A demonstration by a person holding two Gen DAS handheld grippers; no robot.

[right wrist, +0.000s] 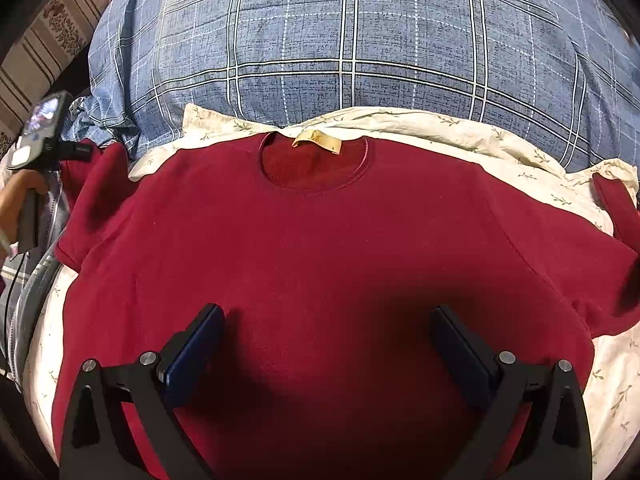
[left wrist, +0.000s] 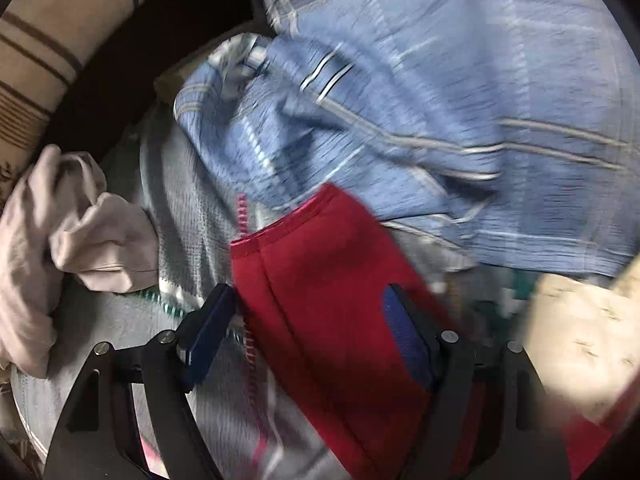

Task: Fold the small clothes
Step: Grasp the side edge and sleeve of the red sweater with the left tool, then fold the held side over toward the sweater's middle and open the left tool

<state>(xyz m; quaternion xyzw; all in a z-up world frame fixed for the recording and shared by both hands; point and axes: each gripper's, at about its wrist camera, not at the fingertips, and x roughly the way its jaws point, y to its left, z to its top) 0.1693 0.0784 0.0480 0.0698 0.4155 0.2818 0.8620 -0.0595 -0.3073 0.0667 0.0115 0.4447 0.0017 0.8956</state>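
Observation:
A dark red T-shirt (right wrist: 320, 248) lies flat, collar away from me, on a cream floral sheet (right wrist: 520, 160); a yellow label (right wrist: 316, 140) shows in the neck. My right gripper (right wrist: 326, 344) hovers open over the shirt's lower middle, holding nothing. In the left wrist view my left gripper (left wrist: 308, 332) is open, with the shirt's red left sleeve (left wrist: 320, 280) lying between its fingers; the jaws stand wide apart. The view is blurred. The left gripper also shows in the right wrist view (right wrist: 36, 152) at the far left by that sleeve.
A blue plaid pillow (right wrist: 360, 40) lies behind the shirt and also shows in the left wrist view (left wrist: 440, 80). A crumpled beige cloth (left wrist: 60, 240) and a grey checked cloth (left wrist: 188, 208) lie left of the sleeve. A striped sofa arm (left wrist: 48, 40) stands at far left.

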